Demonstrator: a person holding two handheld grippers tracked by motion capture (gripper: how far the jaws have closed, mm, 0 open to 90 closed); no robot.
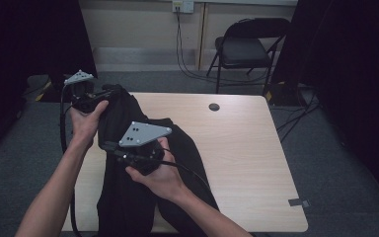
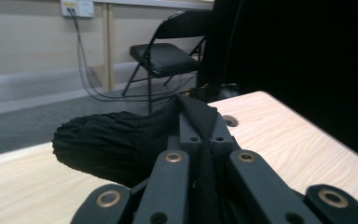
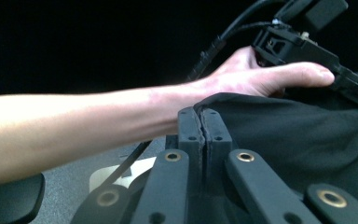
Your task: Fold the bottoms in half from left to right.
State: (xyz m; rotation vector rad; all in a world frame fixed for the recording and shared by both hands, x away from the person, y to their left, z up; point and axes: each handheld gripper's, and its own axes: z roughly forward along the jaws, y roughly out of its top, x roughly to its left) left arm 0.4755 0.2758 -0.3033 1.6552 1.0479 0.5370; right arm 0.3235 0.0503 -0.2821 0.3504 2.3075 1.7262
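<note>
Black garment [image 1: 128, 197] is hanging off both grippers, draping down onto the wooden table [image 1: 246, 163]. Left gripper [image 2: 204, 122] is pinching a fabric fold between pressed-together jaws; right gripper [image 3: 200, 119] is pinching an edge the same way, left hand [image 3: 265, 74] just beyond.
</note>
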